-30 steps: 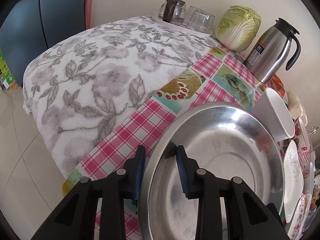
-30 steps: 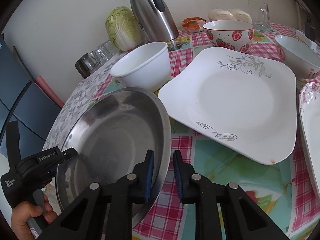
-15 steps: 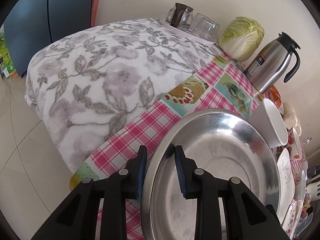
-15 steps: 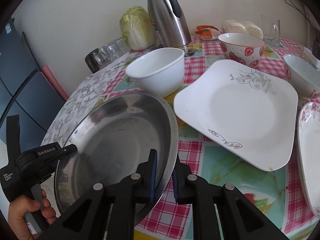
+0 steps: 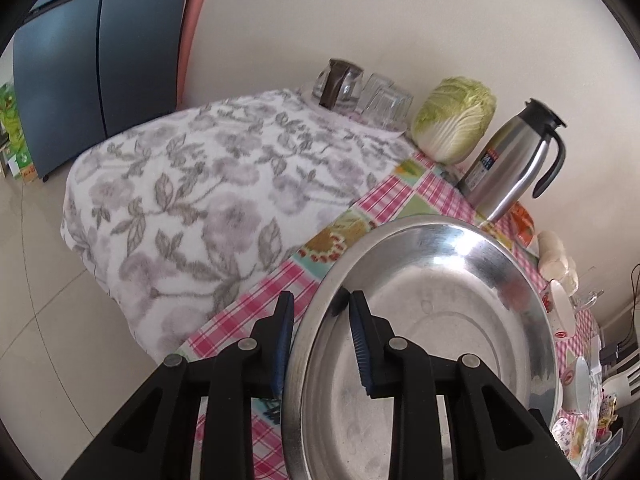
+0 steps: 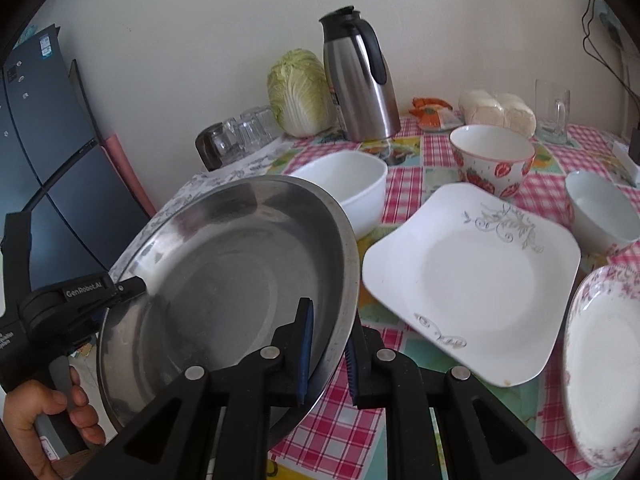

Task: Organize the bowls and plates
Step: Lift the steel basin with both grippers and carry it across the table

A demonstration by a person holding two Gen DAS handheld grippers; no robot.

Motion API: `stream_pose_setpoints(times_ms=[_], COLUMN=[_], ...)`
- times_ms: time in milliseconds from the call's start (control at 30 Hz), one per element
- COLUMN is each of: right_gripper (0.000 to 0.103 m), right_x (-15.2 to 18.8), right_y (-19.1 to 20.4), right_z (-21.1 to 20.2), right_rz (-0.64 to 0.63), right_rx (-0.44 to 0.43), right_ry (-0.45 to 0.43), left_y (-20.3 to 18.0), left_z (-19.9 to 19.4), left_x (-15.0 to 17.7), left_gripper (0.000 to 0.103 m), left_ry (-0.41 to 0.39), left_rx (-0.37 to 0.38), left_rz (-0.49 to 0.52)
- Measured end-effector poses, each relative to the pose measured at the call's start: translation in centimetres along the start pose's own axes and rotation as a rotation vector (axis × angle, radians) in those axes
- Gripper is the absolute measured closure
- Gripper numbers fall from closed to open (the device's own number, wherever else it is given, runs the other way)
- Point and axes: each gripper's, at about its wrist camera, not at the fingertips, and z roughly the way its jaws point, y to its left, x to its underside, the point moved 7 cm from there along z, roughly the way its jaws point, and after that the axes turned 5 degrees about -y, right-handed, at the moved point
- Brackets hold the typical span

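Both grippers have lifted the round, shiny steel pan [image 6: 224,280] off the checked tablecloth [image 6: 404,184], tilted. Left gripper [image 5: 320,332] pinches its near rim; right gripper [image 6: 328,344] pinches the opposite rim, beside a square white plate [image 6: 472,280].

The black body of the left gripper [image 6: 132,287], seen from the right wrist camera, bears the white lettering "GenRobot.AI". The steel thermos jug [image 5: 510,168] carries a small label with print too small to read. Nothing else is legible.
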Motion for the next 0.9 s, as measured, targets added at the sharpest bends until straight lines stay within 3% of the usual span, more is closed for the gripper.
stream_pose_setpoints(times_ms=[433, 900], right_gripper=[0.087, 0.087], right_x=[-5.4, -8.0], right_y=[-4.1, -12.7], right_z=[-4.7, -9.3], right_rz=[0.083, 0.215], right_rx=[0.016, 0.127], right_ry=[-0.162, -0.280], left_y=[-9.1, -20.4], left_z=[-4.1, -4.8], left_x=[-3.2, -0.9], left_gripper=[0.074, 0.074], left_ry=[-0.094, -0.085], left_rx=[0.099, 0.219], left_rz=[0.101, 0.240])
